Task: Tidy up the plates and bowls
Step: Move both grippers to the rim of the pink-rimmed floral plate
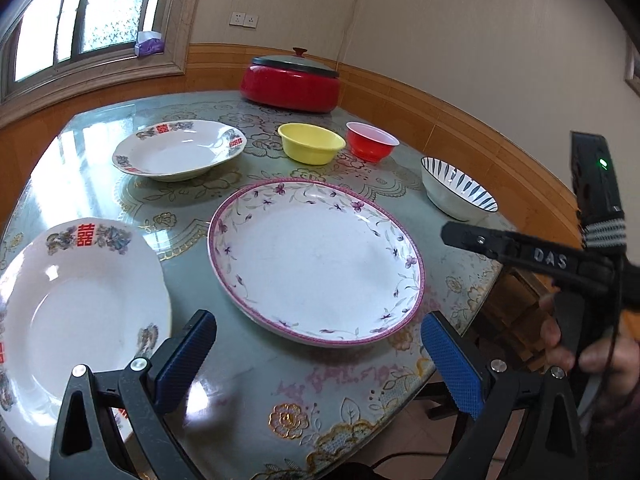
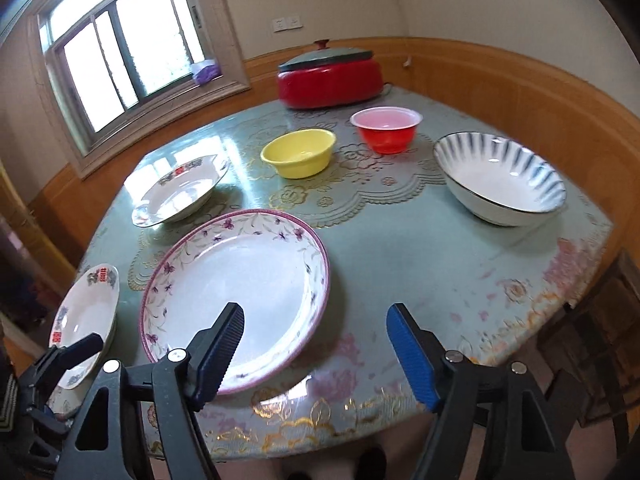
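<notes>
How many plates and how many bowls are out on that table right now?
Plates: 3 – large purple-flowered white plate, white plate with red characters at the near edge, matching white plate farther back.
Bowls: 3 – yellow plastic bowl, red plastic bowl, white bowl with blue stripes.
Total: 6

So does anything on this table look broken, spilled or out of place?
Nothing spilled or visibly broken. The tablecloth print looks worn and faded near the front edge, and the near white plate seems to overhang the table's edge.
</notes>
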{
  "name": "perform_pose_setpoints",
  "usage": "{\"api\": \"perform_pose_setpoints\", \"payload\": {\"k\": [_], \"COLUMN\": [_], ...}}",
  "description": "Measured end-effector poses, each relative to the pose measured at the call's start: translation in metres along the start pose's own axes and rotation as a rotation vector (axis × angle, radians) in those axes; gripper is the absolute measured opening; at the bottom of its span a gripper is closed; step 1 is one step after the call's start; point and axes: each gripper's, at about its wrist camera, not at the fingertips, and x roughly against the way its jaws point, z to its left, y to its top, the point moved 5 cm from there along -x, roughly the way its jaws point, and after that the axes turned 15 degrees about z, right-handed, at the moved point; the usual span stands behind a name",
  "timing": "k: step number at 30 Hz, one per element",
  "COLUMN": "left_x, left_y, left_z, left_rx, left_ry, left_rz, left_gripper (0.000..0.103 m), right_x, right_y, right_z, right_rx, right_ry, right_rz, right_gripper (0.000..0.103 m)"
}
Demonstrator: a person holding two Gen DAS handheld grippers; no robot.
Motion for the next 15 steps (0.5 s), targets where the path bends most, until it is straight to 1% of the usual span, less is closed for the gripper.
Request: {"api": "perform_pose_setpoints", "payload": {"k": [1,3,4,5,6,9,11,13,15], "left_x": [-0.001,-0.005,-0.005,-0.006,-0.007,-0.012,-0.016,-0.018,-0.018], "left_y": [0.001,0.005,0.006,0.008,0.009,0.011,0.011,0.011,0.011], "left_z": [-0.002,-0.005,-0.004,-0.003,-0.002,0.001,0.006,0.008,0.01], "left_rx": [0.0,0.005,0.015,0.024,0.03,0.054,0.094,0.121,0.153], "left_ry": [0.006,0.009,0.006,0.004,0.02,0.057,0.082,0.102,0.115], "left_rz": [0.0,0.003,0.0,-0.001,0.002,0.034,0.049,0.042,0.028], "left_gripper": [0.103,0.103,0.103,0.103,0.103,0.103,0.103,0.103,0.103], "right_x": [-0.007,-0.021,-0.028,-0.036,-0.042,-0.064,-0.077,-0.087,-0.096], "right_y": [0.006,0.017,0.023,0.029,0.033,0.048,0.058,0.063,0.065], "right_z": [-0.002,-0.003,-0.004,-0.003,-0.003,-0.005,-0.008,-0.007,-0.004], "right_rx": [0.006,0.033,0.044,0.062,0.079,0.119,0.143,0.183,0.233], "right_ry": [0.012,0.051,0.054,0.059,0.069,0.058,0.037,0.048,0.039], "right_rz": [0.025,0.074,0.094,0.114,0.135,0.176,0.202,0.232,0.257], "right_gripper": [0.062,0.045,0.042,0.04,0.04,0.037,0.037,0.033,0.033]}}
